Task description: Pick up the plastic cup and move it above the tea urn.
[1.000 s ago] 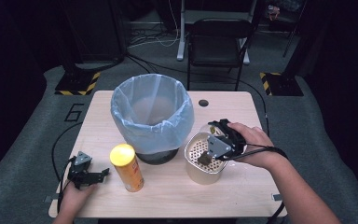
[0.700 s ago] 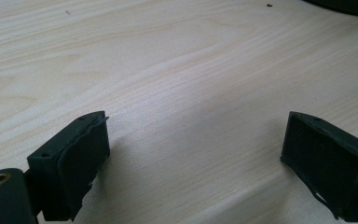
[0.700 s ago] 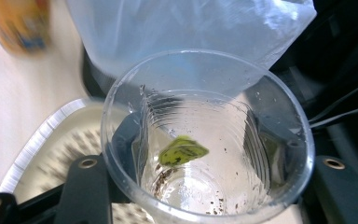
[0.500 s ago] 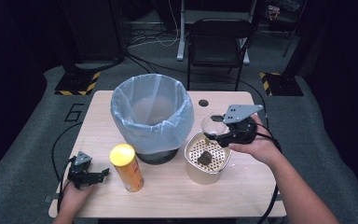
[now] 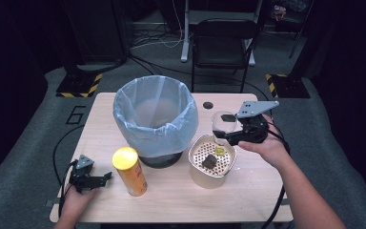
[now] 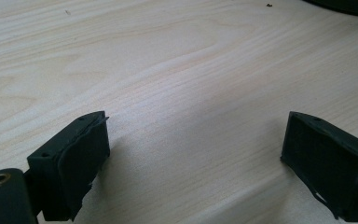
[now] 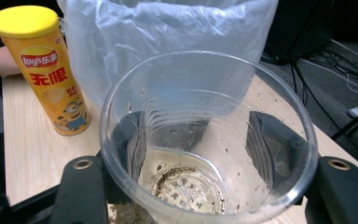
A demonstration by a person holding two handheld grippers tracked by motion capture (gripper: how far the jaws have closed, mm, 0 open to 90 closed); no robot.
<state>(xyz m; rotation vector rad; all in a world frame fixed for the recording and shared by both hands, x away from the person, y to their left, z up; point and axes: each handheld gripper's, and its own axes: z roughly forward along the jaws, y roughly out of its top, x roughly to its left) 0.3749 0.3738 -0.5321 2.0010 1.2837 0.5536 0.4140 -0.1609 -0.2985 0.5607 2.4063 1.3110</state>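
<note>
the right gripper (image 5: 224, 135) pinches a clear plastic cup (image 5: 223, 123) across its sides, mouth up and only slightly tilted, with brown dregs and specks on its bottom; its jaws have just been easing apart a little, yet the cup sits between the pads in the right gripper view (image 7: 205, 140). taking the blue-lined bin (image 5: 155, 117) as the landmark, the cup hangs just to its right, near rim height, above the far edge of the cream strainer pot (image 5: 212, 164), which holds a dark lump and a yellow scrap. the bin's open mouth lies straight across to the cup's left, so the right hand is far nearer. the left gripper (image 5: 93, 180) rests spread and empty on the table (image 6: 177, 70), left of the yellow chip can (image 5: 129, 171) that stands before the bin.
</note>
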